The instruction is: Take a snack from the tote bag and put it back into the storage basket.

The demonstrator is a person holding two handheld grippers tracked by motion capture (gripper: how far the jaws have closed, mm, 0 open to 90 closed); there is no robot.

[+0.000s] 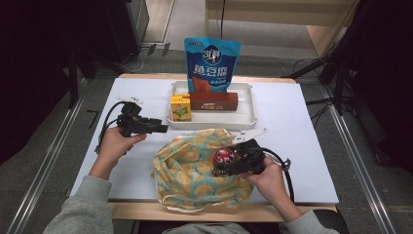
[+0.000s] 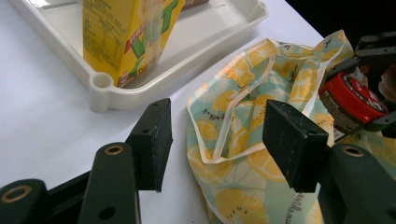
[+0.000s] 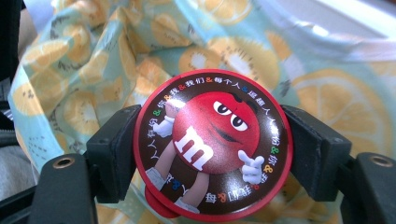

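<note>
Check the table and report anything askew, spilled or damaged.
Nothing spilled or damaged. The lemon-print bag lies crumpled, hanging over the table's near edge. The right hand-held gripper clamps a round candy tub above it.

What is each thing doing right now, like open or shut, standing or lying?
Right gripper: shut on the round red-lidded candy tub.
Left gripper: open, holding nothing.
Lemon-print cloth bag: lying crumpled.
Yellow drink carton: standing in the white tray.
Blue snack pouch: upright.
</note>
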